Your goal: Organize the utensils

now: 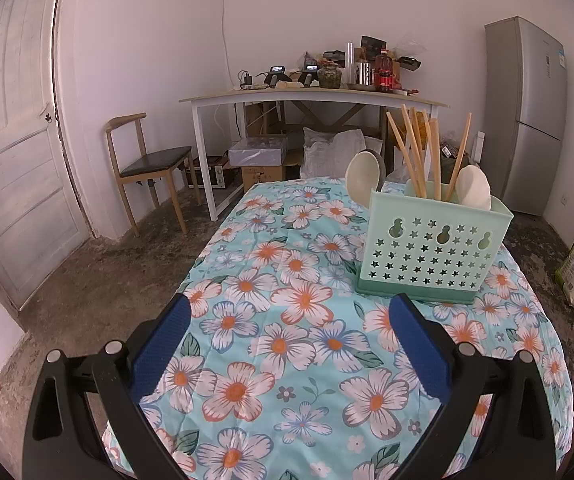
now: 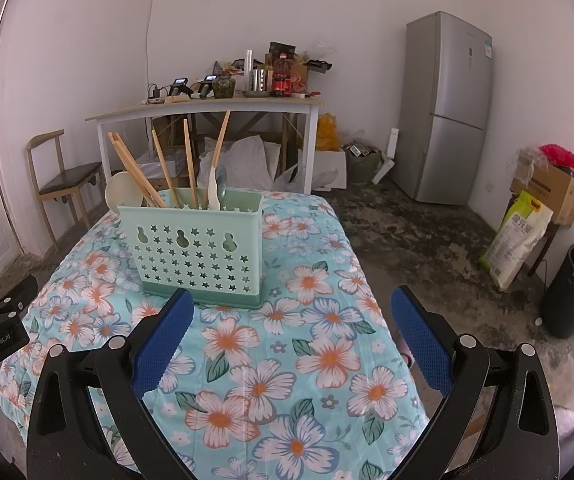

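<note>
Chopsticks (image 1: 419,152) of pale wood stood bunched and splayed in a mint-green plastic utensil caddy (image 1: 435,248), their tips leaning outward above its rim. The caddy was a rectangular box with a darker green base, its front wall punched with rows of small stars and three gourd-shaped holes. Two cream-coloured spoons (image 1: 361,178) rose from it, smooth rounded bowls uppermost, one at each end of the bunch as the left wrist camera saw it.

The left gripper (image 1: 289,306) was spread wide and gripped nothing; its blue, finely ribbed pads (image 1: 163,350) sat on black angular arms with silver rivets. The caddy lay just beyond the right-hand fingertip, apart from it. Between the fingers showed only the quilted tablecloth (image 1: 279,360), turquoise with large white, orange-centred flowers.

The right gripper (image 2: 293,300) was likewise spread wide and empty, with the same blue textured pads (image 2: 423,344). From its camera the caddy (image 2: 199,244) stood just past the left-hand fingertip, chopsticks (image 2: 159,168) fanned above it. Part of the other gripper's black frame appeared beyond the left finger at the frame's edge.

Farther ahead stood a white-legged desk (image 2: 207,110) heaped with clutter, a wooden chair (image 1: 147,160) and a grey fridge (image 2: 447,108).
</note>
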The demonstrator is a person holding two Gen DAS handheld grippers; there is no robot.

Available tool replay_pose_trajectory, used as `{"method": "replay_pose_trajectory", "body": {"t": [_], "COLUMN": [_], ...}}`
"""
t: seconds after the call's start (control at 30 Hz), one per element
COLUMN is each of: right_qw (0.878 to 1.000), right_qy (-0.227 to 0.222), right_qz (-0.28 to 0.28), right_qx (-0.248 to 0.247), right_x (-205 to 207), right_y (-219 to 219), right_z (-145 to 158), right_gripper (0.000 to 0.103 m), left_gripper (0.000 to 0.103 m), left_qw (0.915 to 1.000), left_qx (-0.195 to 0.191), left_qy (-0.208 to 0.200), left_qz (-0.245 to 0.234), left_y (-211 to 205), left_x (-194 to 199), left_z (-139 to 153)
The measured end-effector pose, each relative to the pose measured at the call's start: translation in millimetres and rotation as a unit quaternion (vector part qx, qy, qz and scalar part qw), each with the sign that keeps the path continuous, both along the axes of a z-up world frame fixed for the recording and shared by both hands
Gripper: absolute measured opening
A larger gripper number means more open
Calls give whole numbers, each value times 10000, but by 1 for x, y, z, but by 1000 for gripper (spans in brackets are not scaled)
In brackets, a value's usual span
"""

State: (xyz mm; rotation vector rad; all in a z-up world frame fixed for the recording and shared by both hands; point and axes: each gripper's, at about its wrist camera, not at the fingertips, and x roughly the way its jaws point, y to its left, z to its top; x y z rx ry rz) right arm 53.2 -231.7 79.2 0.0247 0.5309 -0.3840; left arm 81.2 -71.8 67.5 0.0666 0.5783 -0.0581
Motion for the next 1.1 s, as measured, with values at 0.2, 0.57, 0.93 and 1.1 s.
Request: {"method": "replay_pose_trajectory", "body": {"t": [0.2,0.57,0.93,1.1], "right_qw": [10000,10000,10000,10000], "right_qy": [4,6,2,5], "right_qz": [-3,1,-5,-3], "right_qx": [5,12,9,17], "right_x": [0,0,0,0], "right_y": [0,0,0,0], "right_z": [-1,-1,-1,-1], "right_gripper": [95,95,95,95], "left_gripper": [97,97,97,97], "left_qw": [10000,10000,10000,10000], "left_qx": [-3,2,6,3], "left_qy": [-1,10,9,15], "left_qz": [3,-16,-25,-23], "left_y": [0,-1,-3,-3], "left_x": [0,0,-1,-1], "left_z": [0,0,0,0]}}
